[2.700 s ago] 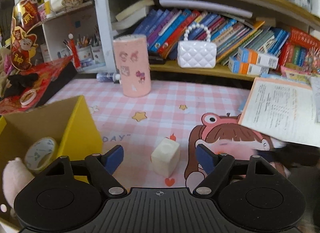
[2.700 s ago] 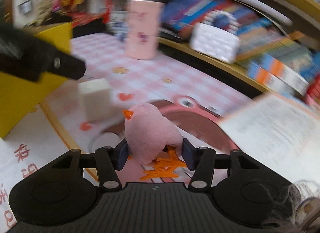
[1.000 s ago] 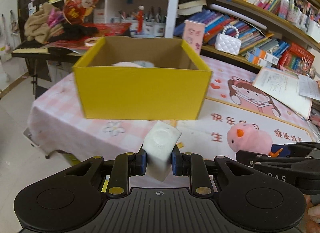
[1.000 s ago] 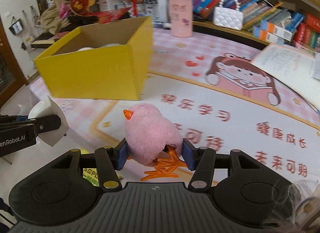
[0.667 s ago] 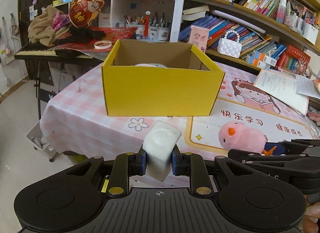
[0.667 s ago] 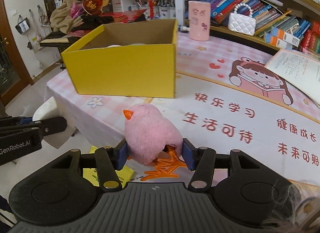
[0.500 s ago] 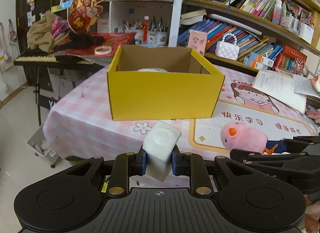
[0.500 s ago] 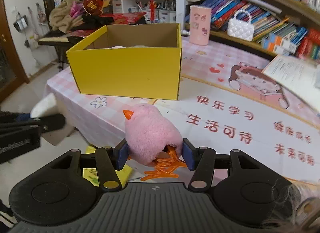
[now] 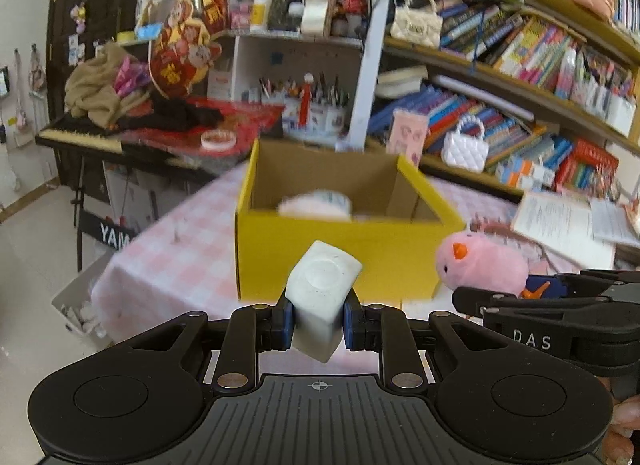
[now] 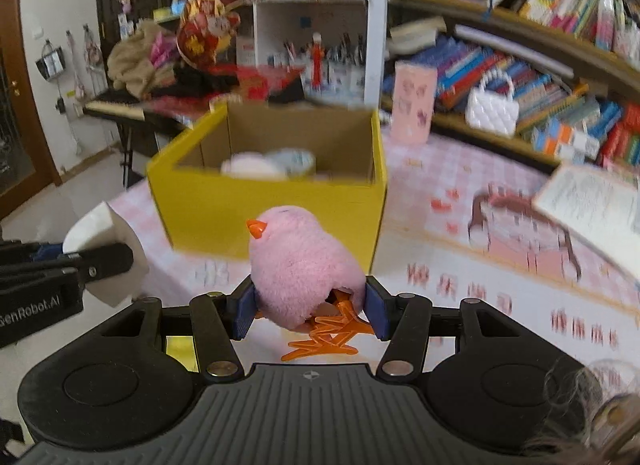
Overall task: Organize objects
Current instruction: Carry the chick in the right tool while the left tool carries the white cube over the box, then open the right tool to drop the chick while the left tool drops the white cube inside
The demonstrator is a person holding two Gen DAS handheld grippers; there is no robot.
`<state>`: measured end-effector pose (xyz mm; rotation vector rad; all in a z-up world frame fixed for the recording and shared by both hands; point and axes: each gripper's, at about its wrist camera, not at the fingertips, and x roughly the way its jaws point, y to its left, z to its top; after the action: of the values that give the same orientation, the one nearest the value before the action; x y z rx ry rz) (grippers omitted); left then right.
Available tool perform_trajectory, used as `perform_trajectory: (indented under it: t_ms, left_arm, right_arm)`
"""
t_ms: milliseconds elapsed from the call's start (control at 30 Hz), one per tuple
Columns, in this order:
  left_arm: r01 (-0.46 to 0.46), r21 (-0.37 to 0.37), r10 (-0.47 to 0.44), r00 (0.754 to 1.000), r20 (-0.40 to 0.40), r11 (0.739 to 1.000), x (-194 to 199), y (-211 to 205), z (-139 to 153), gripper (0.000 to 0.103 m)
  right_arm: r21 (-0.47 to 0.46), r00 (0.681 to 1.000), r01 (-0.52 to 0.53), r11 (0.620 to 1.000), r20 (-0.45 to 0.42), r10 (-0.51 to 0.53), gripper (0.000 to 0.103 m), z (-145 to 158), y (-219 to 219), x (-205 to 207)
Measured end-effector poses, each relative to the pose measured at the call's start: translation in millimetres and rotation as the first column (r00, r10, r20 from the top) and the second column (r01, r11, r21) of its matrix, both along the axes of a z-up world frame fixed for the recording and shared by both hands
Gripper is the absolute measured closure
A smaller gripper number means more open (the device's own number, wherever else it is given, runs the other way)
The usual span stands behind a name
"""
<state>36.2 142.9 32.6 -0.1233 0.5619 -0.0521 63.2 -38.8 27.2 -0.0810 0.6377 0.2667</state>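
Pink chick (image 10: 304,261), yellow box (image 10: 224,209)

"DAS" on right gripper (image 9: 532,289); "GenRobot.AI" on left gripper (image 10: 100,265); "YAM" on keyboard stand (image 9: 114,231).

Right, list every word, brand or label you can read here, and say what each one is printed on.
"DAS": on the right gripper body, left wrist view.
"GenRobot.AI": on the left gripper body, first letter cut by the frame edge.
"YAM": cut off, on the keyboard stand.
Red characters on the table mat: blurred, unreadable.
Book spines and open booklet: too small.
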Motion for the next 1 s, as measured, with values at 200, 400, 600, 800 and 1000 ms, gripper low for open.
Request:
perform_trajectory:
  t_ms: [200,400,600,800,1000]
  left_arm:
    - [-0.043,-0.02,0.044,0.995,0.095,0.999,39.1,0.8,28.0,0.082]
    - [-0.071,-0.021,0.072,0.992,0.103,0.997,99.0,-6.4,30.9,0.082]
    - [-0.098,-0.034,0.099,0.994,0.046,0.995,147.7,-13.1,15.1,0.082]
    - [-0.149,0.013,0.149,0.988,-0.041,0.989,179.2,-14.5,-10.2,0.082]
    - [-0.158,0.03,0.16,0.985,-0.064,0.987,195.1,-15.4,-21.1,0.082]
  right_arm:
    - [-0.01,0.99,-0.034,0.999,0.138,0.035,0.051,30.4,4.8,41.5]
    - [-0.064,0.983,-0.063,0.996,0.168,0.073,0.051,29.2,14.8,103.5]
    - [-0.106,0.985,-0.123,0.987,0.106,0.134,0.051,2.0,28.0,153.5]
    - [-0.142,0.985,-0.171,0.975,0.012,0.174,0.05,-20.0,35.0,183.8]
    - [-0.15,0.979,-0.196,0.969,0.018,0.201,0.036,-24.0,36.7,191.8]
